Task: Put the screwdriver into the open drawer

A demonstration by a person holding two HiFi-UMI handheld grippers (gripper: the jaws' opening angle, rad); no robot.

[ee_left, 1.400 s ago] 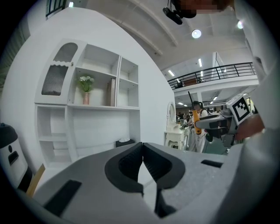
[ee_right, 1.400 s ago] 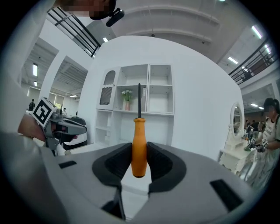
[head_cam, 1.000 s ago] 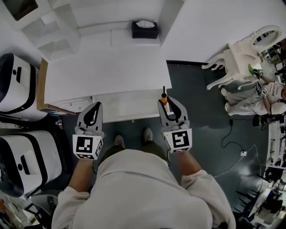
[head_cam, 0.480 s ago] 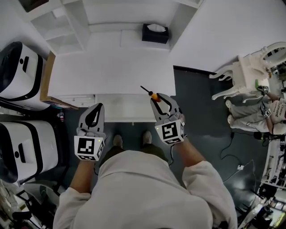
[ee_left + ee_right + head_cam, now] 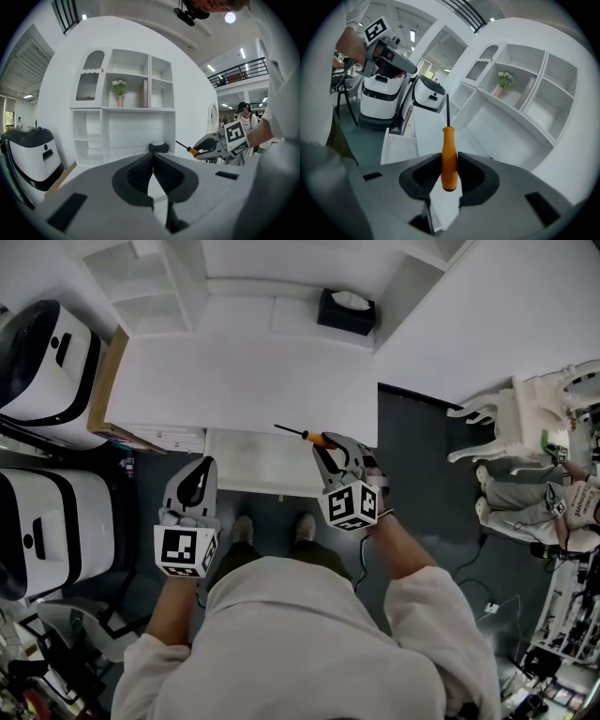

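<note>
Gripping the screwdriver (image 5: 449, 159) by its orange handle, the right gripper (image 5: 336, 451) holds it above the open drawer (image 5: 248, 470), near its far right corner. The left gripper (image 5: 195, 474) hangs closed and empty beside the drawer. Carrying looks nearly done; next, lower into the seemingly bare drawer, then release

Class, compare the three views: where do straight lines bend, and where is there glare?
Head view: even light, white desk washed out, little bending. Left gripper view: fisheye bows shelf unit, dark corners, ceiling lamp flares. Right gripper view: same bowing, screwdriver sharp.
</note>
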